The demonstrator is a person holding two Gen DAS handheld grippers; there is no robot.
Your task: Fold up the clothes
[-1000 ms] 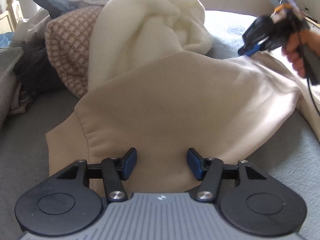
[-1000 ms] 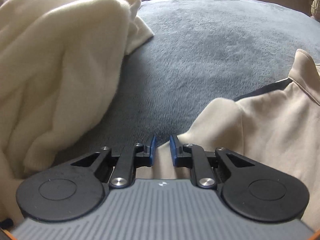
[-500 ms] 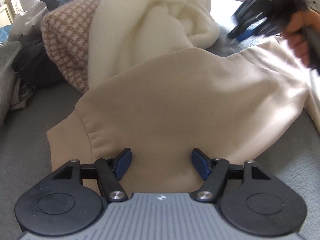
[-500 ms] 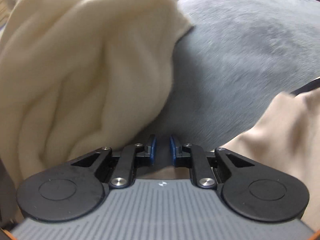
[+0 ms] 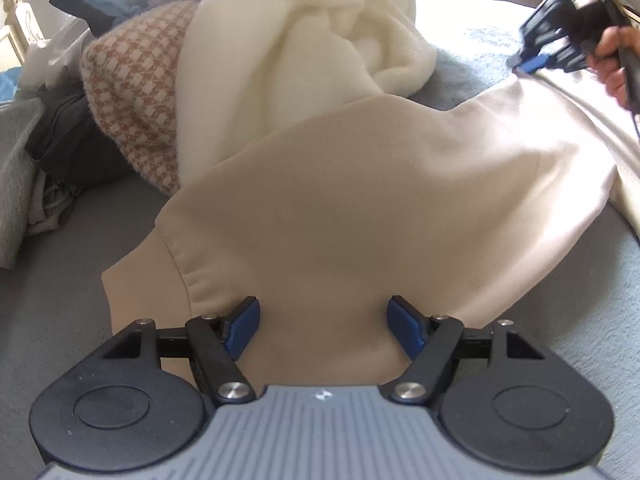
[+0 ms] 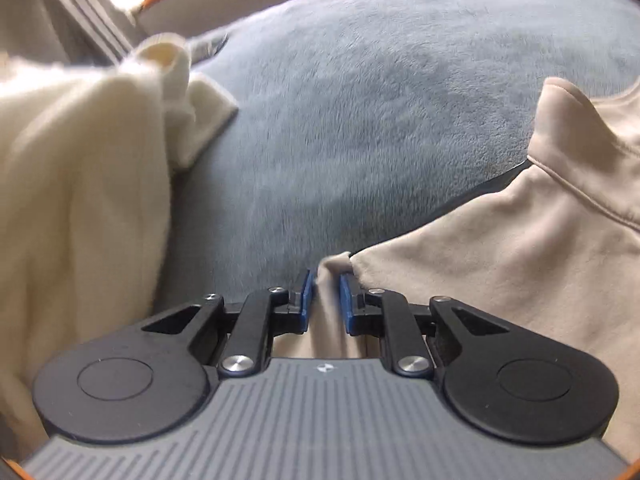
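Two grippers on one beige garment [image 5: 360, 200] spread over grey bedding [image 6: 380, 100]; left gripper [image 5: 322, 326] jaws wide, fabric beneath, ungripped; right gripper [image 6: 324, 296] pinches its far edge; cloth looks soft, limp; best gripped at hems.

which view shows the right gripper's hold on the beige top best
The right wrist view: the right gripper has a fold of the beige top pinched between its blue pads. The left wrist view shows that gripper only small and blurred at the top's far edge.
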